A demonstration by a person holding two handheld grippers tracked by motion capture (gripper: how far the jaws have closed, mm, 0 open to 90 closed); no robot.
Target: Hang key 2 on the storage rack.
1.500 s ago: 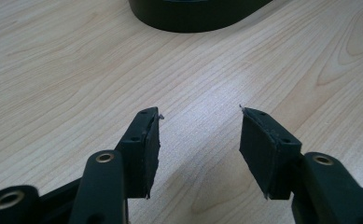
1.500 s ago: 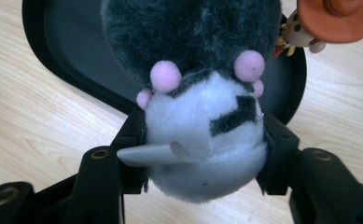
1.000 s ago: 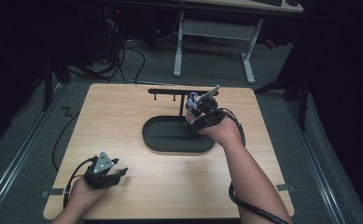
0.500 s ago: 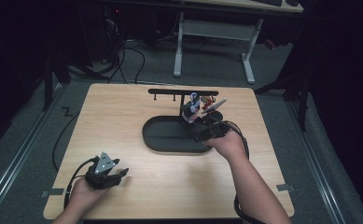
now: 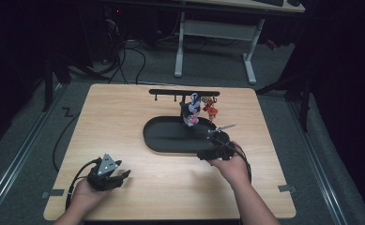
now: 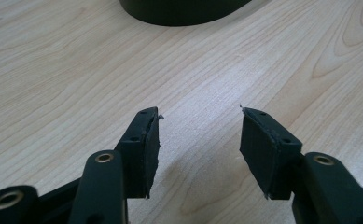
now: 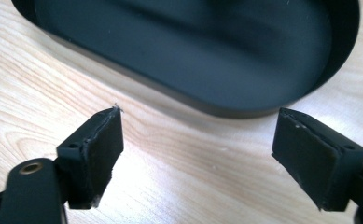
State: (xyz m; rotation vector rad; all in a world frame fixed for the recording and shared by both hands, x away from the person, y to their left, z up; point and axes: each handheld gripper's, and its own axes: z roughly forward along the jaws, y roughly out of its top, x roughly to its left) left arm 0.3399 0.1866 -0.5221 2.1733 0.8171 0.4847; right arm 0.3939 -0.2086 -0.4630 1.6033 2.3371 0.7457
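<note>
While the right gripper (image 5: pixel 211 143) sits low by the right end of the tray's near rim, its fingers have just been opening and now stand wide, with nothing between them; the right gripper view shows only bare wood and the dark oval tray (image 7: pixel 244 109) ahead. Over at the bench's (image 5: pixel 124 117) near left corner, the left gripper (image 5: pixel 123 174) rests with its fingers moderately apart and empty too, above plain wood in its own view. So where's the work? Up by the far edge: a blue-and-white charm (image 5: pixel 192 110) and an orange charm (image 5: pixel 210 108) dangle side by side from the right part of the black rack (image 5: pixel 171 92), the blue one dropping over the tray's far rim; whether it touches the tray I can't tell. By my reading the hanging is done or close to it, since the tray (image 5: pixel 152 140) looks bare and nothing else lies loose on the bench. The count: two charms, one rack, one tray, two grippers; the rack's hooks are too small to number.
</note>
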